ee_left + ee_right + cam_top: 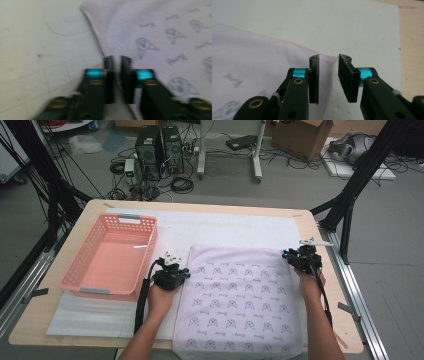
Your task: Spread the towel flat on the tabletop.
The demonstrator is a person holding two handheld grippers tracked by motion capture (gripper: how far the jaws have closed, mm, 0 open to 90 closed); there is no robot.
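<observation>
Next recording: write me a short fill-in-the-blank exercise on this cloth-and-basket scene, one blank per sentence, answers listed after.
1. The basket standing left of the cloth is coloured ____.
2. The left gripper is shut on the ____ edge of the printed cloth.
3. The right gripper has its jaws ____ at the cloth's far right corner.
4. The pink basket holds ____.

Missing words: pink; left; open; nothing

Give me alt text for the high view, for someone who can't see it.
Two hands hold black claws at the far corners of a pale lilac printed cloth on a wooden table: the left claw pinches its corner, the right claw sits at the other. A pink plastic basket stands left.
</observation>
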